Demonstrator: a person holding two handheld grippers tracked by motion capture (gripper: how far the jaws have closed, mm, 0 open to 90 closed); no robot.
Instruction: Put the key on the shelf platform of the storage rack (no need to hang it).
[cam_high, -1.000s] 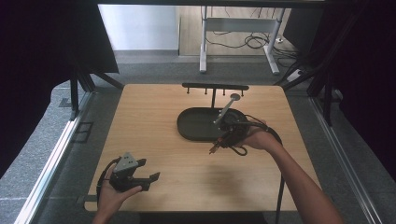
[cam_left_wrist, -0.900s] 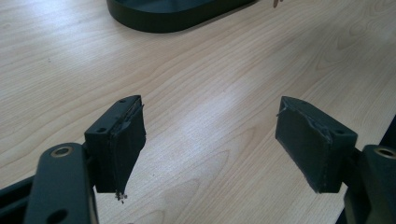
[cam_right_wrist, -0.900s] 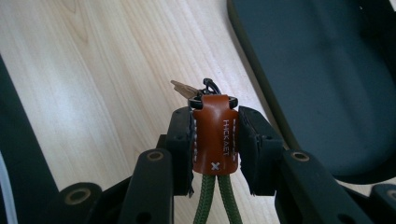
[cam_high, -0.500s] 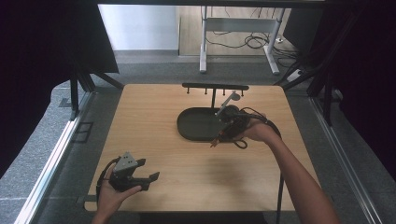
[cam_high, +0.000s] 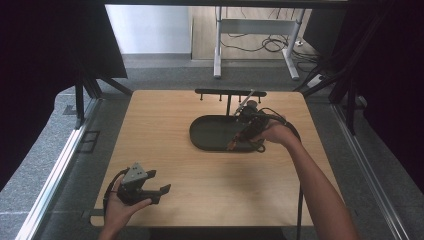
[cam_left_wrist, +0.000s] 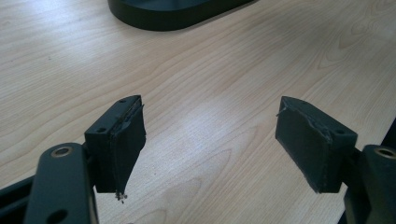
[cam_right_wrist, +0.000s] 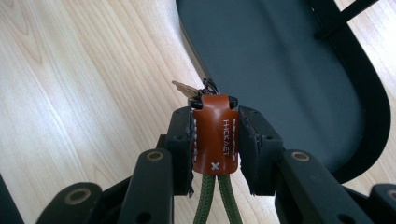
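Observation:
My right gripper (cam_right_wrist: 215, 133) is shut on a brown leather key fob (cam_right_wrist: 215, 140) with a green cord below it and a brass key (cam_right_wrist: 183, 87) at its tip. It hangs over the near right rim of a black oval tray (cam_right_wrist: 285, 70). In the high view the right gripper (cam_high: 239, 139) tilts down over the tray (cam_high: 210, 131), below a black hook rack (cam_high: 227, 93). My left gripper (cam_high: 159, 192) rests open near the table's front left corner. Its two black pads (cam_left_wrist: 126, 135) stand wide apart over bare wood.
The wooden table (cam_high: 165, 120) has free room left of the tray and along the front. A metal desk frame (cam_high: 255, 30) and cables lie on the floor beyond the far edge. Dark curtains flank both sides.
My right gripper has moved toward the far edge and a little right, carrying the key fob over the tray's right part. The left gripper has stayed put.

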